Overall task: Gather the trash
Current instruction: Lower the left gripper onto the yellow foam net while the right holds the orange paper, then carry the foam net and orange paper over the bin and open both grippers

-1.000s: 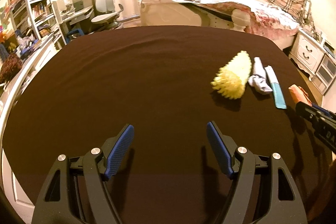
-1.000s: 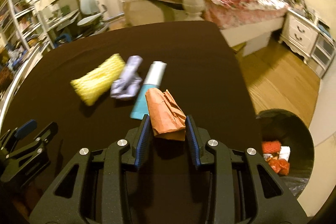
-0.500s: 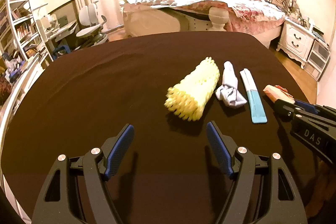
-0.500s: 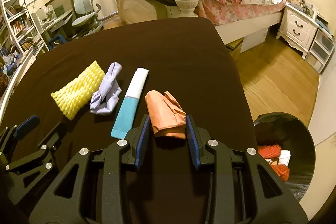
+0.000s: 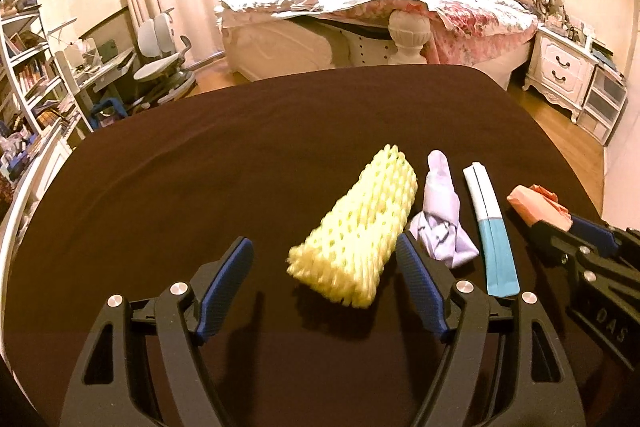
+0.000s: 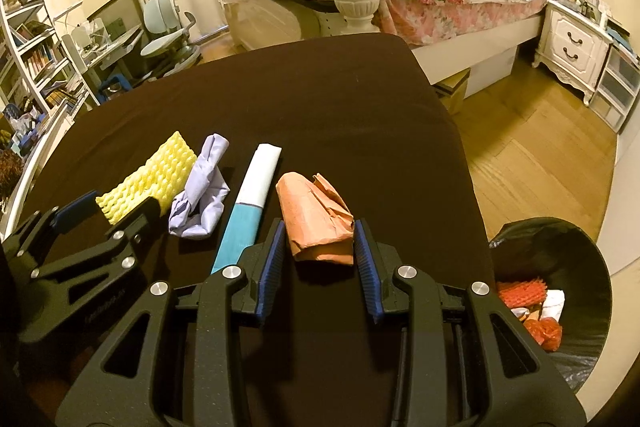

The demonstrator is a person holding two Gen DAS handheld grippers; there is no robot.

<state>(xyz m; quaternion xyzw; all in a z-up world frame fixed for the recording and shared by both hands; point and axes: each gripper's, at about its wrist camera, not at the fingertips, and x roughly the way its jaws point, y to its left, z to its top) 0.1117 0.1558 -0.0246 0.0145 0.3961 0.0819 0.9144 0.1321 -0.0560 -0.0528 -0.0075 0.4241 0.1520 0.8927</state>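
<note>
Orange paper wad [image 6: 316, 217] lies lengthwise between right tool [image 6: 320, 259] pads.

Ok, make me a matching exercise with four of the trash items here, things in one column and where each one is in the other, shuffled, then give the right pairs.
Things:
1. yellow foam net
2. orange paper wad
3. blue and white wrapper
4. red foam net

Places:
A. inside the black bin
B. between the right gripper fingers
C. in front of the open left gripper
D. flat on the table, between purple cloth and orange wad

Pairs: 1-C, 2-B, 3-D, 4-A
</note>
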